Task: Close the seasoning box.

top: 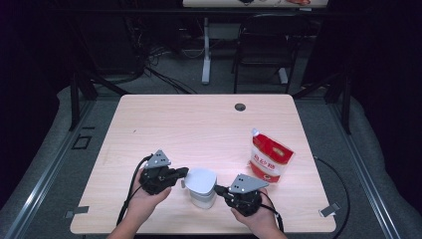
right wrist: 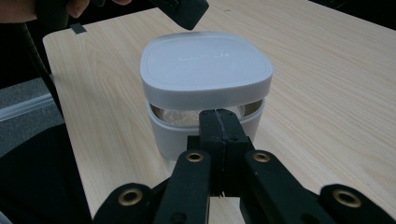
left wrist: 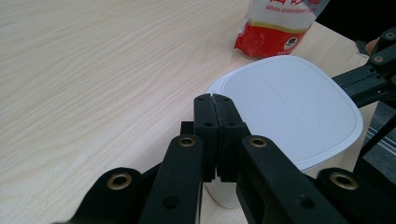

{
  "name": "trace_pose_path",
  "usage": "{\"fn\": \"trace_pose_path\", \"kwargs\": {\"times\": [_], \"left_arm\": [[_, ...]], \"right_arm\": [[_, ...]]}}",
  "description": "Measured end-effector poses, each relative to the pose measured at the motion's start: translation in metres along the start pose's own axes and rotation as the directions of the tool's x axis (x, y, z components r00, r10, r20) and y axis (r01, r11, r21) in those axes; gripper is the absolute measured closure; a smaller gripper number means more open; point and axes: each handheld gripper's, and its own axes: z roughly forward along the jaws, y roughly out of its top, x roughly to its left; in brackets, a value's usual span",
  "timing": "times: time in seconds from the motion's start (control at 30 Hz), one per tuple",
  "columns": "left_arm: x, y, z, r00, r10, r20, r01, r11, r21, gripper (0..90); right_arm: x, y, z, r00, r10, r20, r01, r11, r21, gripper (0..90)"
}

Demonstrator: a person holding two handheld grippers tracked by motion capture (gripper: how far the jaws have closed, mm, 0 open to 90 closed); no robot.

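Both grippers, left gripper and right gripper, pressed together empty, are flanking the white container, likely bracing its lid.

One white lidded container sits between two grippers. One red-and-white sugar bag lies beyond the right gripper.

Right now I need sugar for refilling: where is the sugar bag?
In the high view the sugar bag lies on the table's right side, just beyond and right of the white container.

Sugar bag beside bare tabletop
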Motion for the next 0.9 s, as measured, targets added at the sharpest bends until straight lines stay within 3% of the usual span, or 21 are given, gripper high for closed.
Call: {"fn": "trace_pose_path", "kwargs": {"times": [0.37,0.73,0.9], "left_arm": [[0.011,-0.009,-0.010,0.9986,-0.035,-0.039,0.034,0.9992,-0.020,86.1],[0.014,-0.007,-0.011,0.9991,-0.028,-0.032,0.026,0.9988,-0.040,82.9],[0.011,-0.011,-0.011,0.9973,-0.006,-0.074,0.003,0.9988,-0.049,71.7]], "right_arm": [[-0.001,0.008,0.000,0.9999,0.004,-0.011,-0.004,1.000,-0.012,90.0],[-0.005,0.020,0.004,0.9992,0.016,-0.038,-0.016,1.000,-0.005,90.0],[-0.006,0.026,0.008,0.9973,0.049,-0.055,-0.051,0.999,-0.019,90.0]]}}
